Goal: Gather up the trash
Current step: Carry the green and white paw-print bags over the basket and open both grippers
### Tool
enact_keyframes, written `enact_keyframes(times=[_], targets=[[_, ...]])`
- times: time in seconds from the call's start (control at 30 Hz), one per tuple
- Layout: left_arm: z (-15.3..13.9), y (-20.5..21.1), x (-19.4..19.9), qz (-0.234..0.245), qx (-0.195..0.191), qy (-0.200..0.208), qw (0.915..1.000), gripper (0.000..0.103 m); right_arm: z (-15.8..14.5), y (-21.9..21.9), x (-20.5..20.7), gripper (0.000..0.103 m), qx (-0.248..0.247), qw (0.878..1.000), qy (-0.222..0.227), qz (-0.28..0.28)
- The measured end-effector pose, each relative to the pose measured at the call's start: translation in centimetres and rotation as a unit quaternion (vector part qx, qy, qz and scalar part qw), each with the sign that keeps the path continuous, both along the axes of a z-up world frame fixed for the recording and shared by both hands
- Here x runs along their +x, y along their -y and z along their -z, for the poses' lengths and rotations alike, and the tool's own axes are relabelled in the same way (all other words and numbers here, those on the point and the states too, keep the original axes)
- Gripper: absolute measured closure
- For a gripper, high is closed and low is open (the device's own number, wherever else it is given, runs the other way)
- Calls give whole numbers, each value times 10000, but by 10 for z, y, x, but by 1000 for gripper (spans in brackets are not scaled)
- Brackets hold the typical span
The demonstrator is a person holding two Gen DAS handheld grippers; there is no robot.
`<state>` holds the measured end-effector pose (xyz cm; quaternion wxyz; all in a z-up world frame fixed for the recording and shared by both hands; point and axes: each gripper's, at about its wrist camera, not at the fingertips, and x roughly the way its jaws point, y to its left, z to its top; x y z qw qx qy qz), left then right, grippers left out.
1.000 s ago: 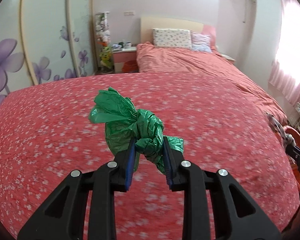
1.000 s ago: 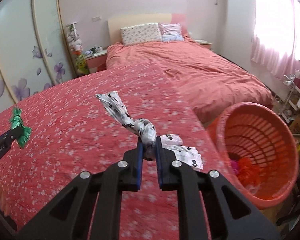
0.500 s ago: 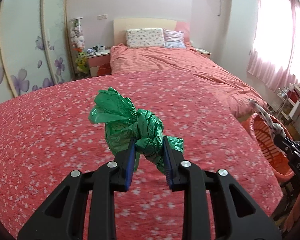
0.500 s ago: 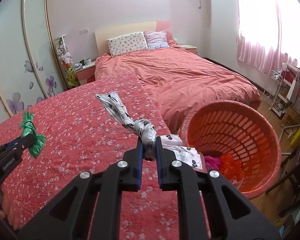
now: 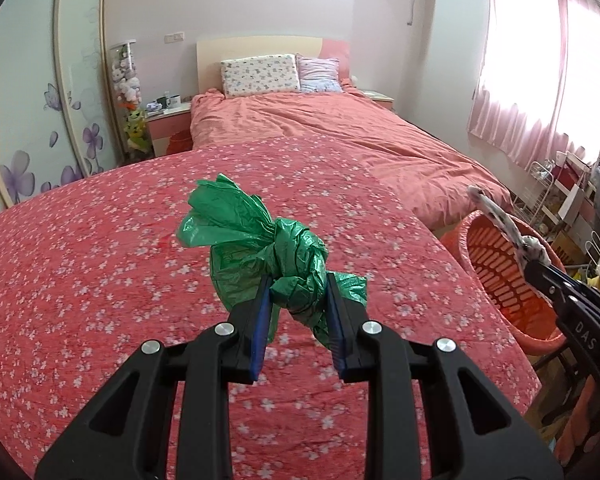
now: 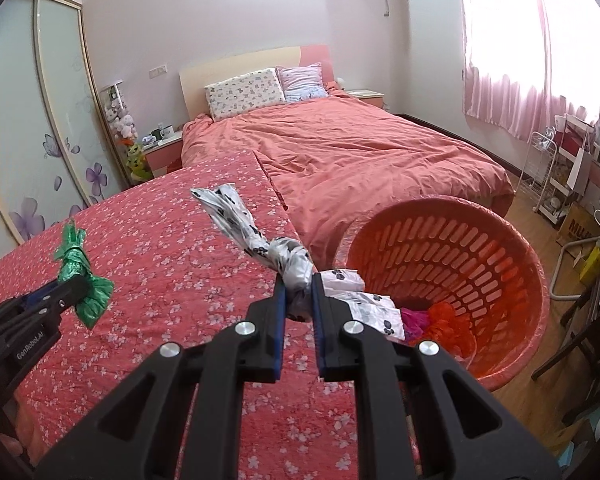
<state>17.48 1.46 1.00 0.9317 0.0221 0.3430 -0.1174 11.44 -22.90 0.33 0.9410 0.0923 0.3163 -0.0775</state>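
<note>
My left gripper (image 5: 296,304) is shut on a knotted green plastic bag (image 5: 260,236) and holds it above the red floral quilt (image 5: 100,264). It also shows in the right wrist view (image 6: 76,288) with the green bag (image 6: 80,276). My right gripper (image 6: 299,300) is shut on a knotted white bag with black paw prints (image 6: 256,236), held beside the rim of an orange laundry-style basket (image 6: 512,264). The basket holds pink and orange trash (image 6: 440,318). In the left wrist view the basket (image 5: 496,264) and the white bag (image 5: 508,228) are at the right.
A bed with a salmon cover (image 6: 360,152) and pillows (image 6: 244,94) lies beyond. A nightstand (image 5: 168,120) and wardrobe doors (image 5: 28,120) are at left. A wire rack (image 6: 548,176), boxes and chair legs (image 6: 572,344) crowd the right by the pink curtains (image 6: 540,60).
Both grippers have swung to the right toward the basket with their bags still held. The basket now sits larger and closer in both views.
</note>
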Motion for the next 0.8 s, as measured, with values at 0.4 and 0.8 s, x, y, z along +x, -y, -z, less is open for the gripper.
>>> enact_keyframes(times=[0.4, 0.8], targets=[[-2, 29, -3, 258, -120, -15, 9996, 77, -2, 17, -7, 90, 150, 9997, 118, 134], [-9, 81, -4, 852, -552, -82, 9948, 77, -5, 76, -29, 90, 405, 9960, 396, 694]])
